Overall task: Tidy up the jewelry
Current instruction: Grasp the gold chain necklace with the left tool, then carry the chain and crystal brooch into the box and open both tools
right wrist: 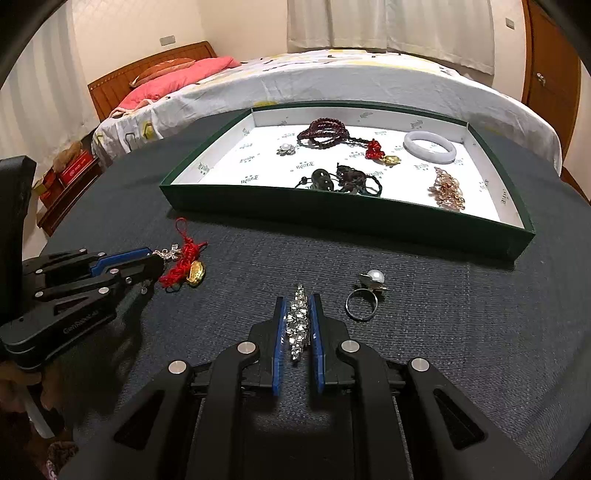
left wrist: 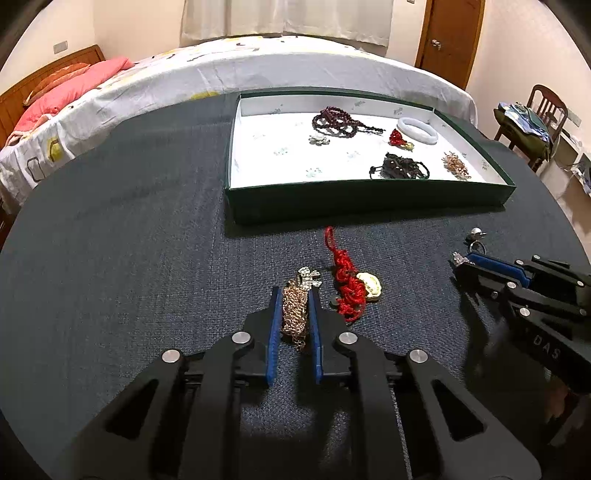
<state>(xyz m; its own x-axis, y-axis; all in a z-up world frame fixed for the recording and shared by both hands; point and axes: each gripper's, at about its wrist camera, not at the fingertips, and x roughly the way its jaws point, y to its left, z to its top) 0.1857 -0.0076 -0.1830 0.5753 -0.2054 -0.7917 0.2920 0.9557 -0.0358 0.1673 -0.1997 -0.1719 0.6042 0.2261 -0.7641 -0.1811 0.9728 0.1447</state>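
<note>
I'm pinching the chain point(left wrist: 295, 314) in left claw point(left wrist: 294, 295), brooch point(right wrist: 299, 321) in right claw point(right wrist: 298, 301); next, lifting both into upper-frame tray point(right wrist: 332, 214).

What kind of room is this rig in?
Most likely a home bedroom. A made bed with a pink pillow and wooden headboard sits behind the work table, with curtains and a wooden door beyond.
</note>
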